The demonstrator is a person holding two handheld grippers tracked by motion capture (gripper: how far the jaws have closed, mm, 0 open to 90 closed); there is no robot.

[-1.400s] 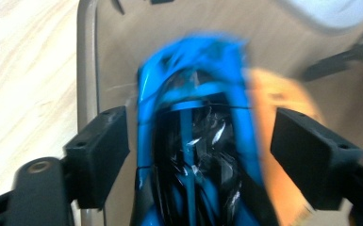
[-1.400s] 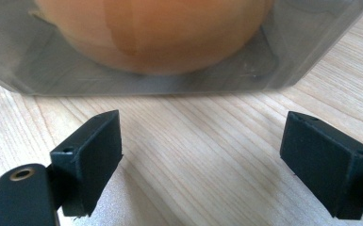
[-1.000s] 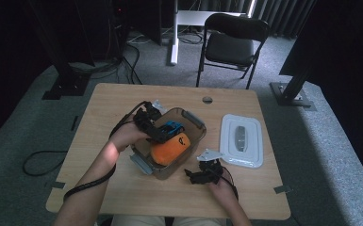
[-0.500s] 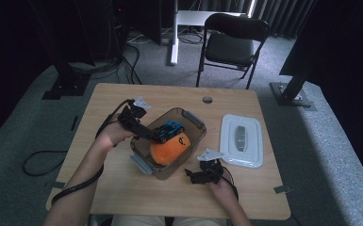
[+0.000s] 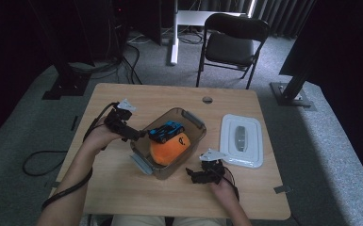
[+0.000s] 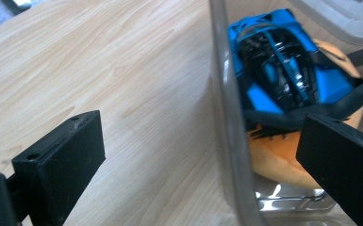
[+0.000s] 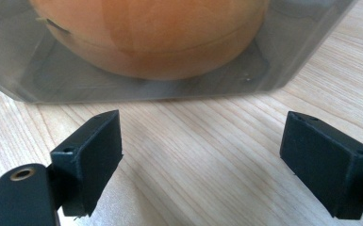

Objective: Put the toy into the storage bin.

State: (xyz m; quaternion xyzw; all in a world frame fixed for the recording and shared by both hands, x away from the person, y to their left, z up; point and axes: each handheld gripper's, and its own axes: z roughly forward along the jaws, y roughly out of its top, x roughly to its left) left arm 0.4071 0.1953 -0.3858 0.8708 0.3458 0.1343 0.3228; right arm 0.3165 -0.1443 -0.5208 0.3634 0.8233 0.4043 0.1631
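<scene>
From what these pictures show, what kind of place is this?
Probably a lab or studio set up for recording, not a home. A lone wooden table stands on grey carpet, dark stands and loose cables surround it, and a folding chair waits behind. Each hand holds a cabled gripper.

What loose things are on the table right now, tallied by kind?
Clear plastic storage bin: 1
White rectangular plastic lid: 1
Blue toy car: 1
Orange round plush toy: 1
Total: 4
</scene>
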